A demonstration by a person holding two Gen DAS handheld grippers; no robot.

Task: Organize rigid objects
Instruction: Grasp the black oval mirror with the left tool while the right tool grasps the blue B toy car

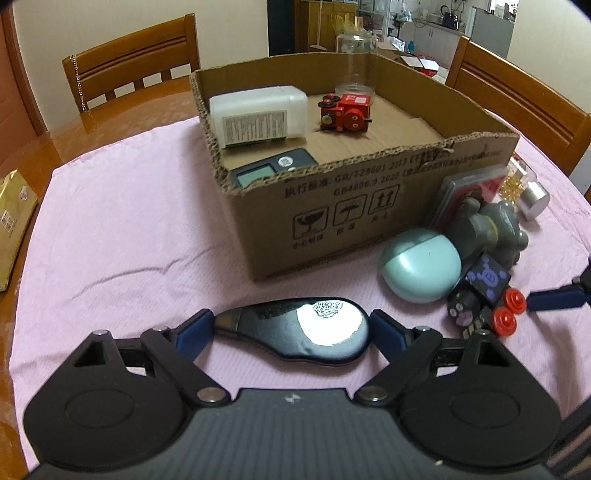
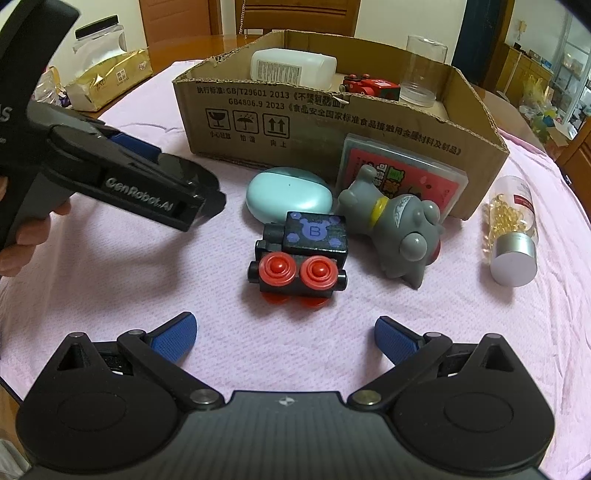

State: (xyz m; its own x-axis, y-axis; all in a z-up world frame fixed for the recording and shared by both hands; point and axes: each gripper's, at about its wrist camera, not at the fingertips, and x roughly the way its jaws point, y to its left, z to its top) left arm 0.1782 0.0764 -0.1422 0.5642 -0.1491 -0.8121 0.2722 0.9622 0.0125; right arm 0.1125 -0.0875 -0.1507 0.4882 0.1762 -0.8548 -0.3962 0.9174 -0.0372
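My left gripper (image 1: 291,330) is shut on a glossy black teardrop-shaped object (image 1: 295,328), held in front of the cardboard box (image 1: 332,206). The box holds a white bottle (image 1: 258,116), a red toy train (image 1: 345,110), a clear jar (image 1: 356,62) and a dark digital device (image 1: 271,168). My right gripper (image 2: 286,338) is open and empty, just short of the black toy train with red wheels (image 2: 301,258). Behind the train lie a teal case (image 2: 286,194), a grey toy dog (image 2: 399,227) and a pink card case (image 2: 402,168).
A capsule bottle with a silver cap (image 2: 511,230) lies at the right on the pink cloth (image 2: 129,266). A gold packet (image 2: 110,79) and a clear container (image 2: 98,33) sit at the far left. Wooden chairs (image 1: 136,59) stand behind the table.
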